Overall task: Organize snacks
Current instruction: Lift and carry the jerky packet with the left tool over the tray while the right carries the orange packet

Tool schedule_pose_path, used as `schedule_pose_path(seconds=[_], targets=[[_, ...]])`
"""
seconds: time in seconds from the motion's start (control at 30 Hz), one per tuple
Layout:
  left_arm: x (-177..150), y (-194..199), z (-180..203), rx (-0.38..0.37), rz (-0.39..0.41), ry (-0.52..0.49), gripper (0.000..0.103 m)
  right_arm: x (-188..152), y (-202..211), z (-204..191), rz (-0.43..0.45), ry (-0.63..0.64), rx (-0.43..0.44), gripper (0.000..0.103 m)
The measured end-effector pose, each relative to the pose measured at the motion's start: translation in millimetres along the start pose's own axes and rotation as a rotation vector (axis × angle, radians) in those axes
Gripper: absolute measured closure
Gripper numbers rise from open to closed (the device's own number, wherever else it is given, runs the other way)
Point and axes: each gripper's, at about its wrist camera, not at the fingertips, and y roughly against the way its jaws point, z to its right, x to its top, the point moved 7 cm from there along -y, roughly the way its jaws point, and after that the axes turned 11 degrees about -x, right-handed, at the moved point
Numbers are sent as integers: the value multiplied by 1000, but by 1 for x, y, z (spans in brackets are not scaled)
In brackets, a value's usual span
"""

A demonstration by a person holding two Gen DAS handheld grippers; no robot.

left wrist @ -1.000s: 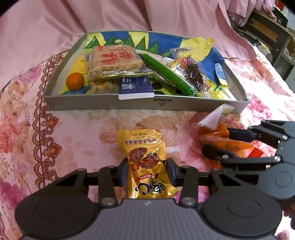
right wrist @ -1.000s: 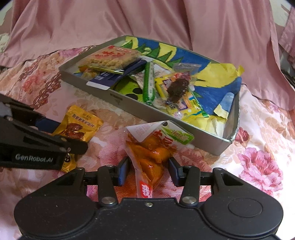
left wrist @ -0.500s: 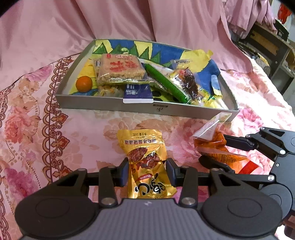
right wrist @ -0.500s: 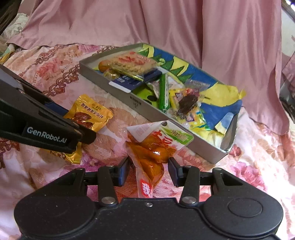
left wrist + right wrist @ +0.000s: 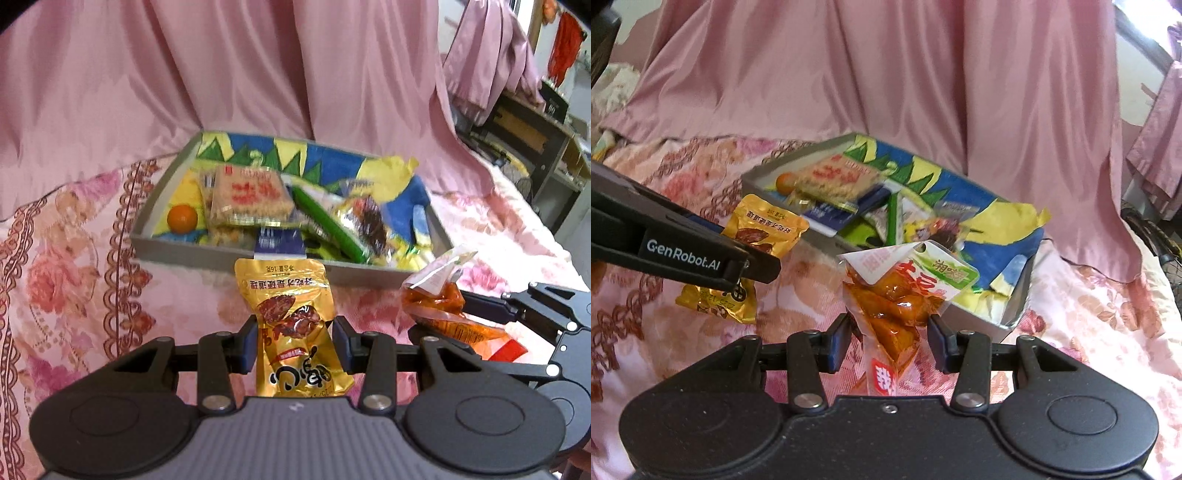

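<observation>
My left gripper (image 5: 294, 341) is shut on a gold snack packet (image 5: 291, 310), held above the floral bedspread just short of the grey tray (image 5: 177, 253). In the right wrist view that same gold packet (image 5: 764, 236) hangs at the left in the left gripper (image 5: 753, 264). My right gripper (image 5: 888, 341) is shut on an orange snack packet (image 5: 897, 310) with a white and green top, lifted off the cloth in front of the tray's (image 5: 1015, 314) near corner. The orange packet (image 5: 436, 299) also shows at the right of the left wrist view.
The tray holds a rice cracker pack (image 5: 249, 197), an orange fruit (image 5: 181, 218), a green stick pack (image 5: 328, 225), a blue and white packet (image 5: 280, 240) and other wrappers. Pink draped fabric (image 5: 221, 74) rises behind the tray. Dark shelving (image 5: 528, 129) stands at the far right.
Both grippers have risen off the bedspread with their packets, which now hang in the air. The tray looks smaller and farther, and more of the pink drape shows.
</observation>
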Motion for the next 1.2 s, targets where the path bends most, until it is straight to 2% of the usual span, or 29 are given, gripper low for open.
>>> schedule_pose_path(seconds=[0.27, 0.67, 1.0, 1.2], targets=[[16, 8, 3, -8, 101, -17, 58, 10, 7, 10, 68, -57, -31, 56], [54, 2, -1, 5, 189, -58, 58, 35, 9, 25, 201, -111, -92, 56], [96, -40, -24, 42, 228, -79, 57, 66, -35, 25, 271, -66, -132, 56], [114, -65, -45, 55, 237, -93, 57, 77, -72, 26, 232, -108, -134, 56]])
